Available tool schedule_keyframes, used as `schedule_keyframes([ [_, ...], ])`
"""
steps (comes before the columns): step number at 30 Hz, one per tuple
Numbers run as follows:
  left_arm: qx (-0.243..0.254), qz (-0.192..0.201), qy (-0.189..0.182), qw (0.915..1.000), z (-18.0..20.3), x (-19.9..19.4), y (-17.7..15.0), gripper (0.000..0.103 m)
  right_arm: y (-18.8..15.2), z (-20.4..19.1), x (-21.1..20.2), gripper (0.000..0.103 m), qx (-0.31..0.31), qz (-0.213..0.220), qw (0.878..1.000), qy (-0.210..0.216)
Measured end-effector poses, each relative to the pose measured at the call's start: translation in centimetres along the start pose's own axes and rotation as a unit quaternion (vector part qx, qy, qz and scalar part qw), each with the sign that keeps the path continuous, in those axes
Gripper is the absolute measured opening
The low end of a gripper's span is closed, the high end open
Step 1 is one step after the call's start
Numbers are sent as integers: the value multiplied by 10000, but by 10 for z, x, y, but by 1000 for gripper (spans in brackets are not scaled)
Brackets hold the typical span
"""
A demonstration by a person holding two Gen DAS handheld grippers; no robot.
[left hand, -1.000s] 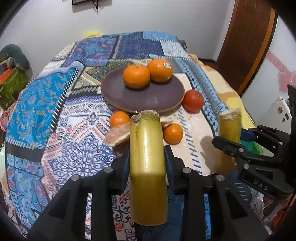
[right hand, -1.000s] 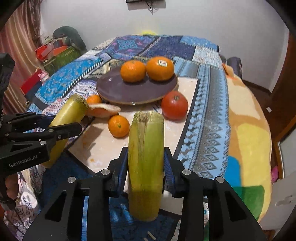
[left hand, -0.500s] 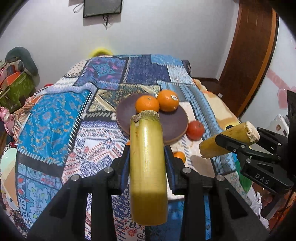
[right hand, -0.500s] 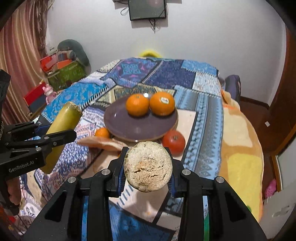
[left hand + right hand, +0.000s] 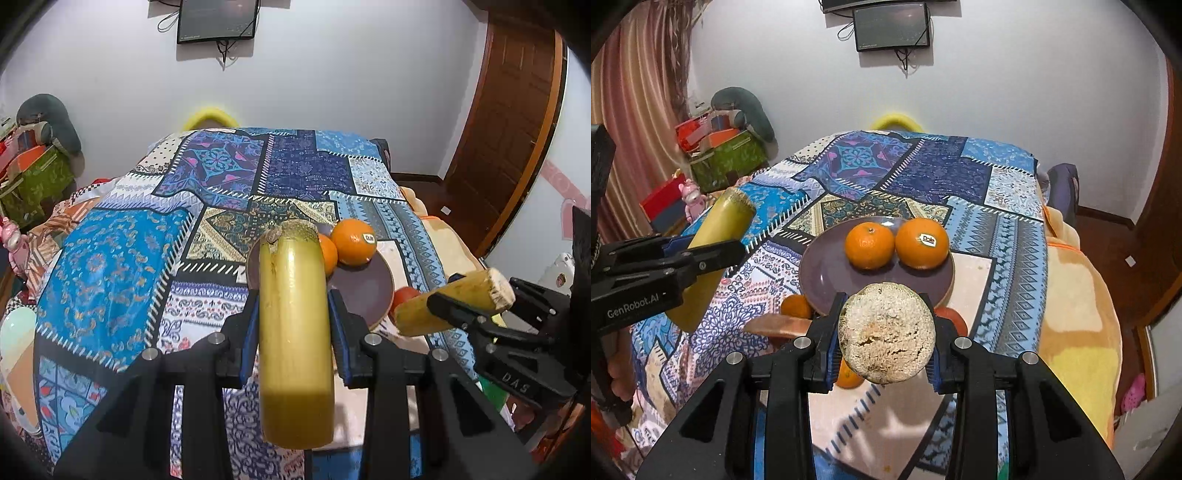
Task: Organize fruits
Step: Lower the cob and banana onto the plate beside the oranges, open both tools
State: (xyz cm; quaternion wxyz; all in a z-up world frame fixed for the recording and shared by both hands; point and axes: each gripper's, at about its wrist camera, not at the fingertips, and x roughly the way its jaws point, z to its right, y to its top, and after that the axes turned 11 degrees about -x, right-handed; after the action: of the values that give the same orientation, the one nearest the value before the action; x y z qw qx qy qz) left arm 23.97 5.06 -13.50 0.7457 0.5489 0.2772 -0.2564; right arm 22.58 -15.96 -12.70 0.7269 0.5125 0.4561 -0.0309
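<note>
I see two oranges [image 5: 895, 243] side by side at the back of the plate [image 5: 827, 273] on the bed [image 5: 997, 229]. A tomato [image 5: 404, 295] lies right of the plate, small oranges [image 5: 796, 306] before its left edge.

My tongs [image 5: 293, 317] are matt black plastic, clamped on a smooth, waxy yellow stalk piece [image 5: 293, 332]. Its twin's [image 5: 886, 334] cut end looks rough and fibrous. The patchwork bedspread [image 5: 923, 173] is printed cloth; the plate [image 5: 827, 273] is glossy.
</note>
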Motion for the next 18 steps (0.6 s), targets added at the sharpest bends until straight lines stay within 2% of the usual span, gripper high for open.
schedule_keyframes([
  [18, 0, -300, -34, 9995, -4, 75, 26, 35, 14, 9, 54, 33, -105, -320, 9991, 259],
])
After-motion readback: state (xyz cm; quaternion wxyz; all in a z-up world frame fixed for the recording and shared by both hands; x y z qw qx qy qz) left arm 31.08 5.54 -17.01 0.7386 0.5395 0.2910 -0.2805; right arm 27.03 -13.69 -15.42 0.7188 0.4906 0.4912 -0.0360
